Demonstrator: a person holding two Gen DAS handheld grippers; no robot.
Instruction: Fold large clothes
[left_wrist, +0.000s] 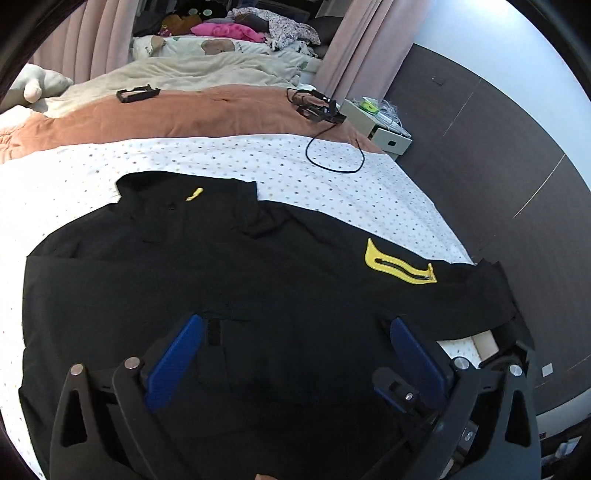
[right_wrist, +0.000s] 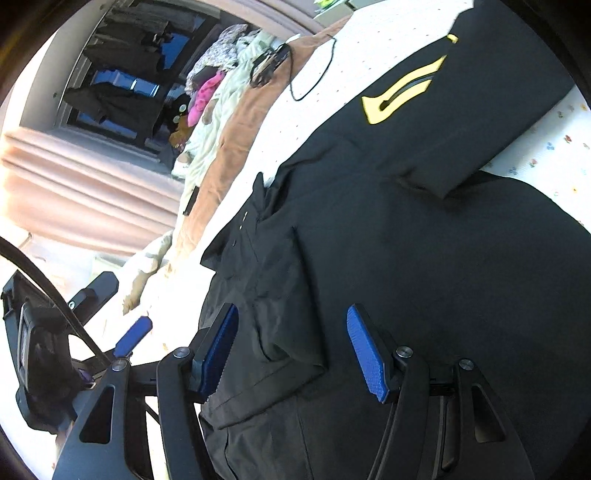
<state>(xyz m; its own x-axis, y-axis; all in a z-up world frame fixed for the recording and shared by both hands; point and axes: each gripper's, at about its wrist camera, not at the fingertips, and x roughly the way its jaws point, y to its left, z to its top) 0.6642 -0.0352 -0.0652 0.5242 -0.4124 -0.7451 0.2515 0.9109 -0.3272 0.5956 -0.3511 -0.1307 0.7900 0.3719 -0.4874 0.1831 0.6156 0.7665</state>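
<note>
Home bedroom: bed (left_wrist: 258, 155), curtains (left_wrist: 92, 40)

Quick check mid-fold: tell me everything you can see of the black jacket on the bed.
The black jacket lies flat on the dotted white sheet, collar end away from the grippers. The fabric looks smooth and matte. A yellow zip-pocket trim marks the sleeve lying out to the side; a small yellow mark sits by the collar. One sleeve is folded across the body. Neither gripper grips it.

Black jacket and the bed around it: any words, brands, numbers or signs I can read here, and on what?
None can be read.
black jacket: the yellow patch is only a zip-pocket trim, no letters.
small yellow mark near the collar: too small to tell.
white drawer box: dark square on its front, too blurred to read.
</note>
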